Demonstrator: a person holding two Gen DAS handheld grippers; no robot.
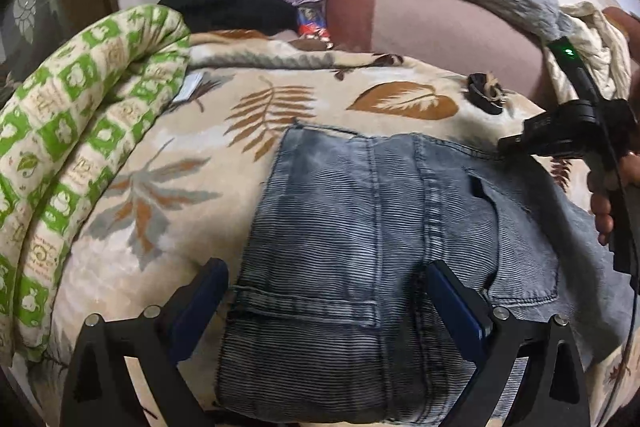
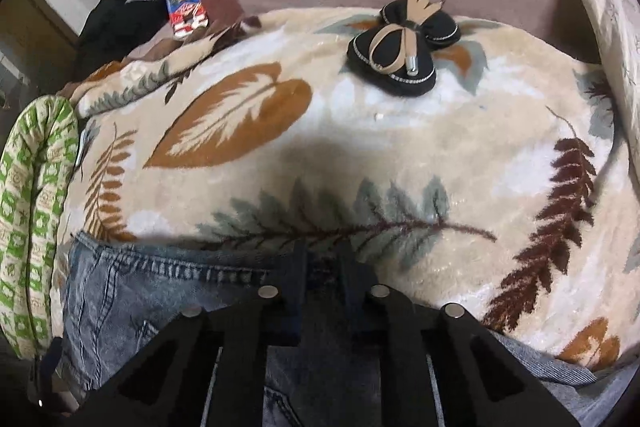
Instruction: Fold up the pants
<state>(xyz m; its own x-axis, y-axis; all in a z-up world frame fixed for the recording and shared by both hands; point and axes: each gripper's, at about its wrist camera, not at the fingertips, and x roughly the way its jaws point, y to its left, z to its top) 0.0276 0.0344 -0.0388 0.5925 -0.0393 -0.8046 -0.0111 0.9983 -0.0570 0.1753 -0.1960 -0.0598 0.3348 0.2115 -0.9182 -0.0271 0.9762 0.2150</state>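
The right claw [image 2: 322, 259] has its jaws drawn together at the far hem edge of the jeans [image 2: 160, 291]; the denim seam runs right up to the tips, and it looks pinched on that edge, though the fingers themselves hide the contact. The left claw [image 1: 320, 307] stands with its jaws wide apart, one blue pad on each side of the folded denim near the back pocket [image 1: 516, 247], holding nothing. In the left view the right claw [image 1: 516, 143] shows at the far right corner of the jeans [image 1: 360, 227], carried by a hand [image 1: 604, 211].

The jeans lie flat on a leaf-patterned blanket [image 2: 360, 147] over the bed, already doubled into a rough rectangle. A green and cream quilt [image 1: 72, 155] is rolled up along the left, and a pair of small black shoes [image 2: 396, 63] sits further back on the blanket, well apart from the jeans.

Denim like this is fairly heavy and limp but holds a crease; it should not slip from the pads. The thick stitched hems and waistband give the surest hold, taken at two corners of one edge so the layers lift together rather than peeling apart.
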